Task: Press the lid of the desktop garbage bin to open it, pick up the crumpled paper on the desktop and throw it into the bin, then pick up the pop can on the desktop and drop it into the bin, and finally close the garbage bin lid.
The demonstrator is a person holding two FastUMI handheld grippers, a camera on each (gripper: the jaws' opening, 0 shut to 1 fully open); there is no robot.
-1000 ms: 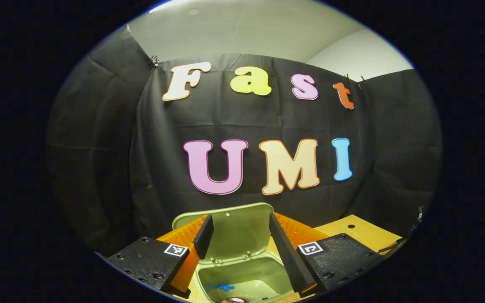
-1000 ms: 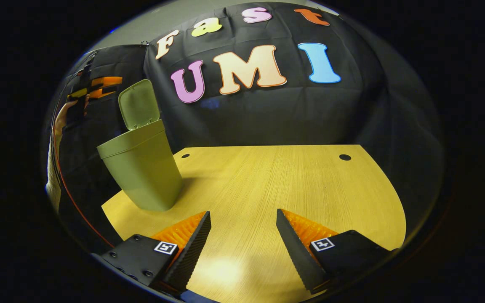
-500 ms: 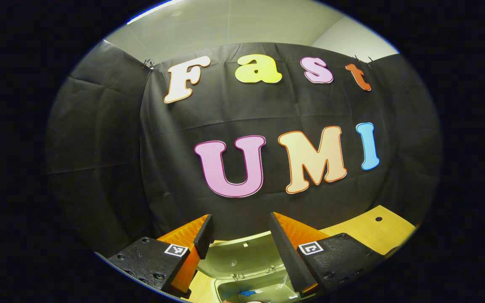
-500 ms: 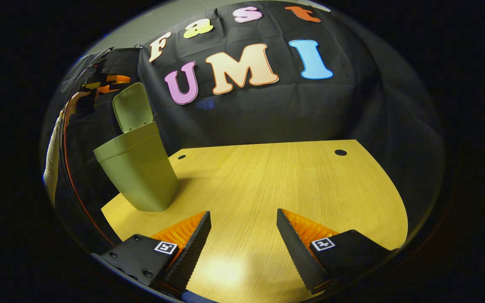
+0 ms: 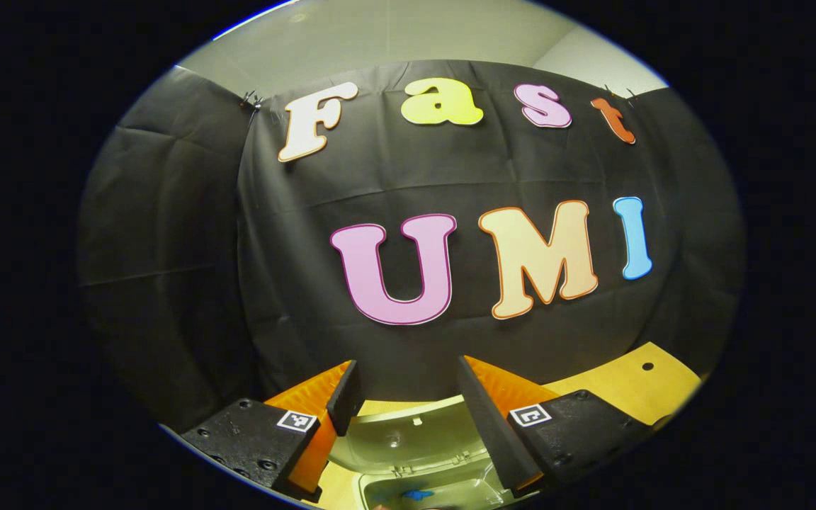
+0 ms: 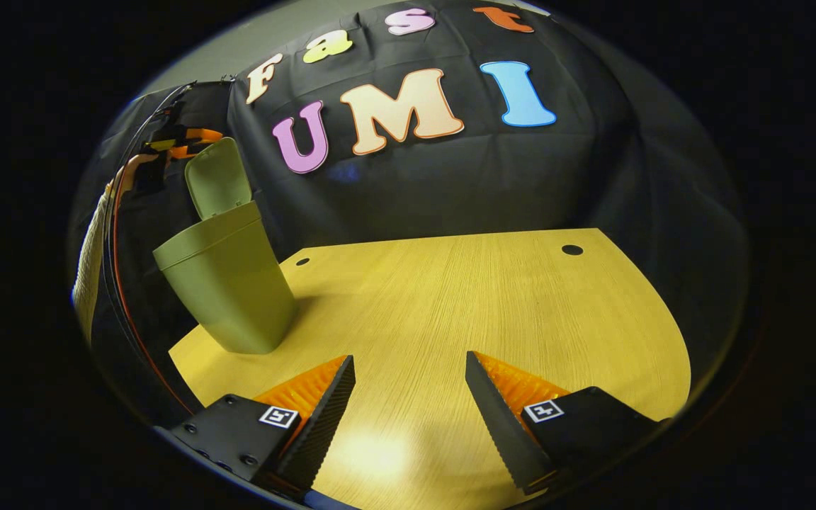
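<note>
The green garbage bin [image 6: 227, 287] is seen standing near the far left corner of the wooden counter [image 6: 493, 304], with its lid [image 6: 217, 177] raised upright at the back of the bin's mouth. In the right gripper view, the left tongs [image 6: 178, 142] are seen just above and behind the top edge of that lid, with a hand and light sleeve [image 6: 89, 262] left of the bin. In the left gripper view, the left tongs [image 5: 404, 397] are held wide apart with nothing between them, directly above the bin; the inner face of the lid [image 5: 408, 439] and the bin's mouth [image 5: 429, 490] lie below them, a small blue scrap [image 5: 415, 494] showing inside. The right tongs [image 6: 408, 397] are likewise spread wide and empty, above bare counter well to the right of the bin.
</note>
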